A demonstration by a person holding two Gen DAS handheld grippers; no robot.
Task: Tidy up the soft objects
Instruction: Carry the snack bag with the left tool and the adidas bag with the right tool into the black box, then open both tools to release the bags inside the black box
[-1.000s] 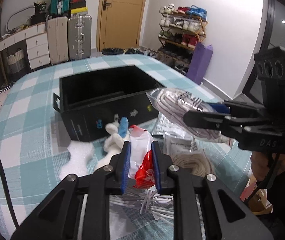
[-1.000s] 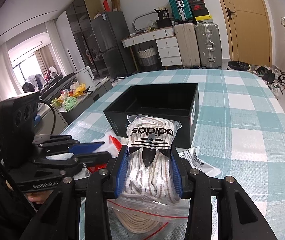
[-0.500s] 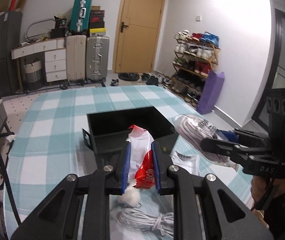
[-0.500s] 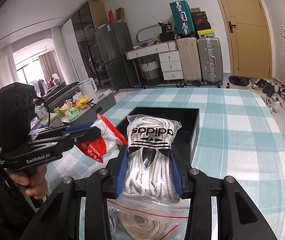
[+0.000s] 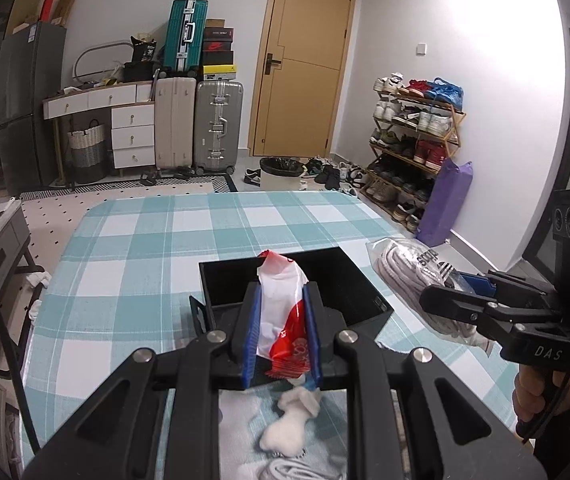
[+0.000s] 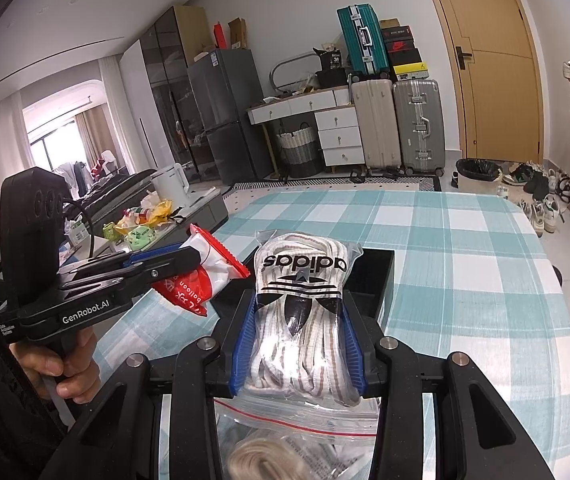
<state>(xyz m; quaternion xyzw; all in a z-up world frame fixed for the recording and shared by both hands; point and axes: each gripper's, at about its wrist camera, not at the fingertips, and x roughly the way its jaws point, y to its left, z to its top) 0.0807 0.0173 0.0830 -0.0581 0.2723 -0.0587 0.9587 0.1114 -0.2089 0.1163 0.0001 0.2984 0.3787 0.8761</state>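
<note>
both claws are loaded. left gripper (image 5: 281, 334) pinches a red-and-white packet (image 5: 281, 300) between its blue pads, raised above the near edge of the black box (image 5: 365, 300). right gripper (image 6: 299, 346) is clamped on a clear adidas bag (image 6: 301, 304) of pale laces, also lifted off the table (image 6: 465, 280) and pointing at the box.

as for progress: the box looks empty where its inside shows, so i judge nothing is stowed yet. these two items are picked up and close to the drop, but neither is inside. on the cloth below lie a white fluffy piece (image 5: 291, 428) and a coil of white cord (image 5: 297, 470) under the left claw, and a zip bag (image 6: 297, 420) with a beige coil (image 6: 261, 462) under the right one, all waiting. most of the tidying seems left.
</note>
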